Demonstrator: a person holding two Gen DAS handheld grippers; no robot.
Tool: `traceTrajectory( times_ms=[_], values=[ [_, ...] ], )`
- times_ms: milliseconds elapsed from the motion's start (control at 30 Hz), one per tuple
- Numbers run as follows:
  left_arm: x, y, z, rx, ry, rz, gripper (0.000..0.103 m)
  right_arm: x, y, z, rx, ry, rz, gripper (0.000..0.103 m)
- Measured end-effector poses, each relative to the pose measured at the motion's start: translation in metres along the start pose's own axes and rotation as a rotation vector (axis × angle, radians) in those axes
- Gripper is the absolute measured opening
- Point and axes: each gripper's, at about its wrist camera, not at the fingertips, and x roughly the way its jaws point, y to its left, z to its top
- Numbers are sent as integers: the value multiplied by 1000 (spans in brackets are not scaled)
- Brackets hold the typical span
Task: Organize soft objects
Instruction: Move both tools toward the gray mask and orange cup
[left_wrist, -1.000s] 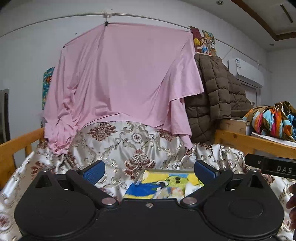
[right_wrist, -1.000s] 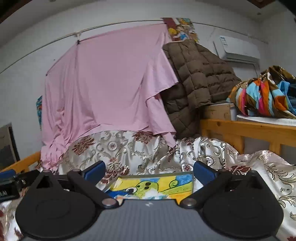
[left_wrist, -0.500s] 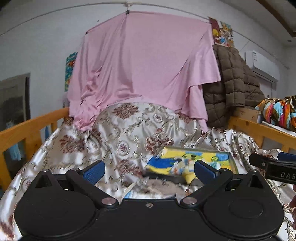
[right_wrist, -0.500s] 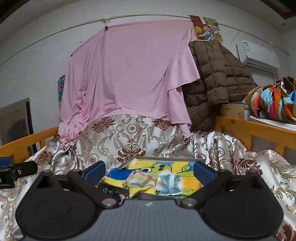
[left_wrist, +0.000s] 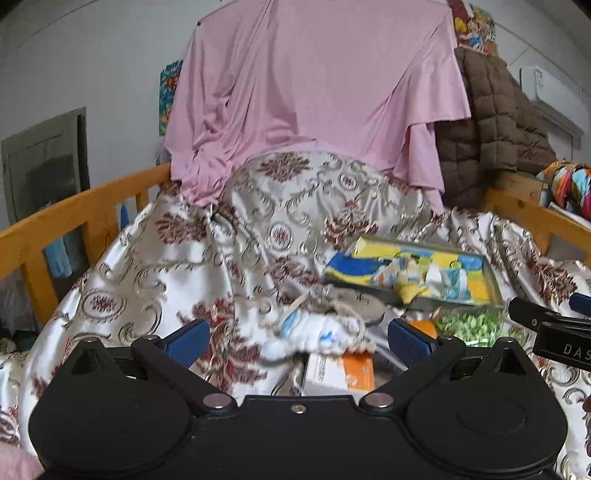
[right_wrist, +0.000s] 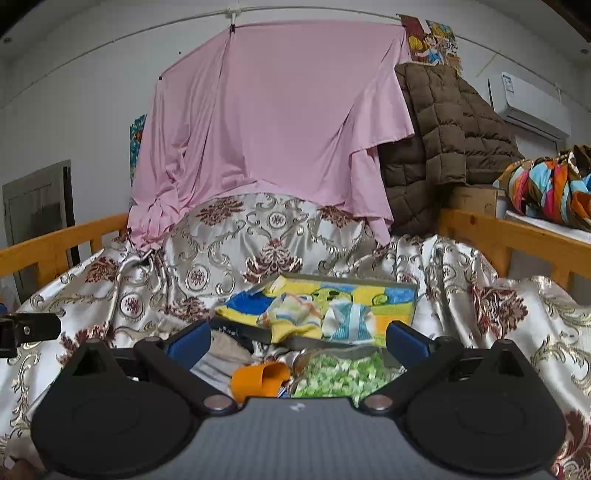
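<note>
A shallow box with a bright yellow-and-blue cartoon lining (left_wrist: 413, 267) (right_wrist: 391, 299) lies on the patterned satin bedcover (left_wrist: 207, 258) (right_wrist: 236, 258). Two small folded socks (right_wrist: 317, 321) (left_wrist: 417, 280) rest in it. In front of the box lie a white-and-blue soft item (left_wrist: 314, 332), a grey cloth (right_wrist: 225, 354), a green speckled bundle (right_wrist: 336, 376) (left_wrist: 469, 325), an orange cup (right_wrist: 260, 378) and an orange-and-white carton (left_wrist: 340, 373). My left gripper (left_wrist: 298, 341) is open above the white-and-blue item. My right gripper (right_wrist: 297, 341) is open over the cup and green bundle. Neither holds anything.
Wooden bed rails (left_wrist: 74, 210) (right_wrist: 517, 229) run along both sides. A pink sheet (right_wrist: 273, 122) and a brown quilted coat (right_wrist: 443, 136) hang at the back wall. A colourful bundle (right_wrist: 550, 188) sits on a shelf at right. The other gripper's tip (left_wrist: 546, 325) shows at right.
Both views have tilted downward and drawn closer to the bed, bringing the box, socks and the clutter in front of it into sight. Both grippers stay open.
</note>
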Motion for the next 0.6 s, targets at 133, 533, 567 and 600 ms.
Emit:
traceTrajectory(
  times_ms=[133, 533, 567, 600],
  values=[
    [3, 0, -5, 18, 52, 41, 102, -2, 4, -6, -7, 19, 0, 103],
    [30, 6, -6, 8, 227, 66, 102, 9, 16, -20, -22, 109, 58, 103],
    [33, 6, -7, 11, 243, 61, 102, 11, 18, -21, -29, 116, 64, 103],
    [36, 6, -6, 16, 258, 54, 102, 12, 20, -23, -35, 123, 73, 103]
  ],
)
